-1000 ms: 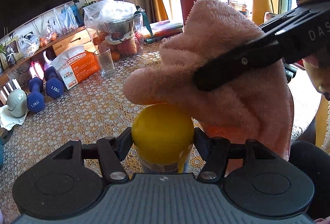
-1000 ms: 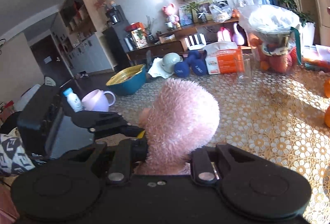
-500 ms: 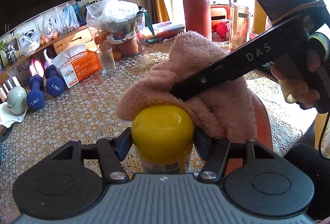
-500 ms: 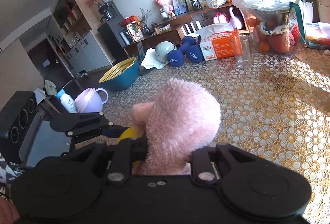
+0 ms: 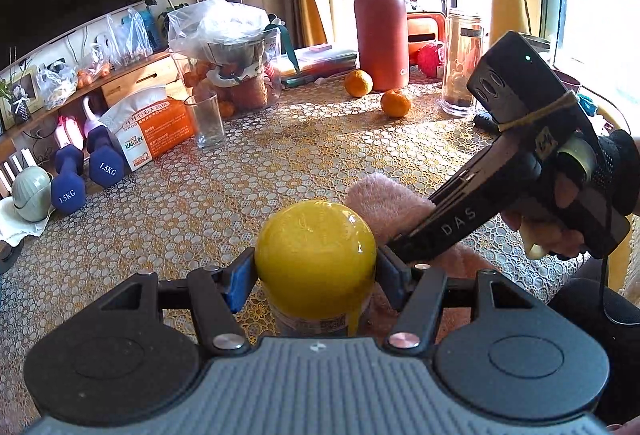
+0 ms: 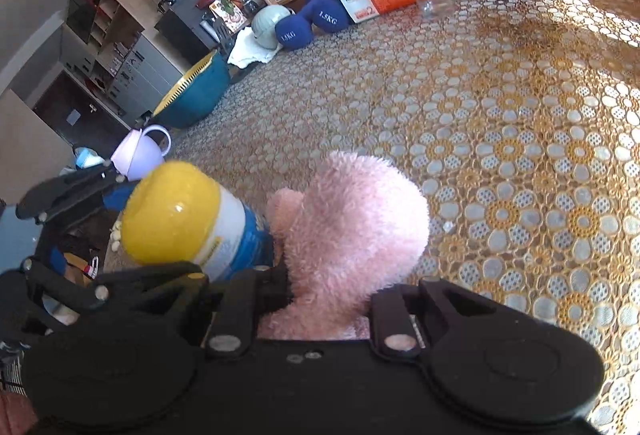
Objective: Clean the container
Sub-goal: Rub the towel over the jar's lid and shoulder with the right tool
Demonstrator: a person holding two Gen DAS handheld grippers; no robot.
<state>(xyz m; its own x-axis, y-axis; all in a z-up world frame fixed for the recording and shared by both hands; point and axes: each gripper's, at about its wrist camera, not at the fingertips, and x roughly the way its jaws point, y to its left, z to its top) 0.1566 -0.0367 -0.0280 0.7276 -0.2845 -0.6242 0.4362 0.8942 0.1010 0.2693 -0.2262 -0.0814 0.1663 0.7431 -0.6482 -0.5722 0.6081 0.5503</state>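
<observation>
A container with a yellow cap (image 5: 315, 259) and a white and blue body (image 6: 236, 235) stands upright between the blue-padded fingers of my left gripper (image 5: 316, 277), which is shut on it. In the right wrist view the left gripper (image 6: 64, 223) shows at the left edge around the container. My right gripper (image 6: 328, 291) is shut on a fluffy pink cloth (image 6: 352, 235). The pink cloth (image 5: 396, 207) presses against the container's right side, below the cap. A person's hand (image 5: 560, 227) holds the right gripper's black handle.
The table has a gold lace cloth (image 6: 520, 163). On it stand a drinking glass (image 5: 205, 121), an orange tissue box (image 5: 154, 133), blue dumbbells (image 5: 86, 171), a bagged fruit basket (image 5: 228, 63), a red flask (image 5: 380, 31), two oranges (image 5: 394, 103) and a glass jar (image 5: 462, 63).
The pink cloth has moved down off the yellow cap to the container's side, so the cap is uncovered. The right gripper has swung lower and to the right. The left gripper holds still.
</observation>
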